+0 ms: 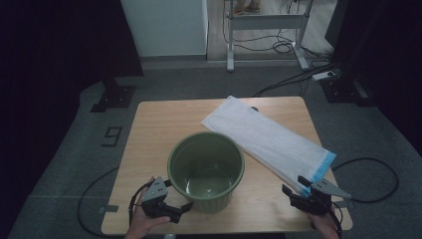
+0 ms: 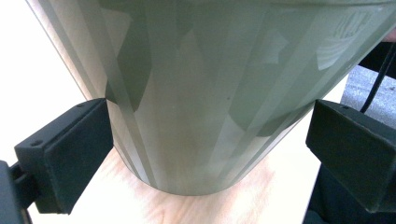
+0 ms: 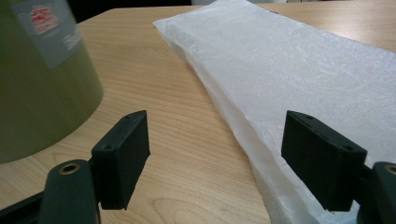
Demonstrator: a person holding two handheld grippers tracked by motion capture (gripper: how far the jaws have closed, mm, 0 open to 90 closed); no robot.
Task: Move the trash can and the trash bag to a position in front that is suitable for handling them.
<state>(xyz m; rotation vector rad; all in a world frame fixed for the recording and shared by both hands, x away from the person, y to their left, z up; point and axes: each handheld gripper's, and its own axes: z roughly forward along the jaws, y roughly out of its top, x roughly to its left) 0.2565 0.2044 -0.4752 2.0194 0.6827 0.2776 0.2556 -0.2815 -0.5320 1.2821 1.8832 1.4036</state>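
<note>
Green bin (image 1: pixel 206 169) stands upright and empty near the front middle of the wooden table (image 1: pixel 154 124); a folded white plastic bag (image 1: pixel 266 139) with a blue strip at its near end lies flat, running diagonally from the far middle of the table toward the front right corner, just beside the bin. Left gripper (image 1: pixel 171 201) sits low at the bin's front left; in the left gripper view its jaws are spread wide to either side of the bin's lower wall (image 2: pixel 201 116), one pad at or very near the surface, the other clear, so nothing is clamped. Right gripper (image 1: pixel 298 186) is at the near end of the bag, jaws parted and empty; in the right gripper view the bag's edge (image 3: pixel 289 93) runs between them, with the bin's labelled side (image 3: pixel 44 70) off to one side. Judgement: the bin looks like thin, stiff, light plastic with a smooth, slippery, tapered wall, too wide to clamp across; take it by the rim. The bag is thin film, limp, near weightless and slick; pinch a single corner or the blue-edged end, since the layers will likely slide and cling.
</note>
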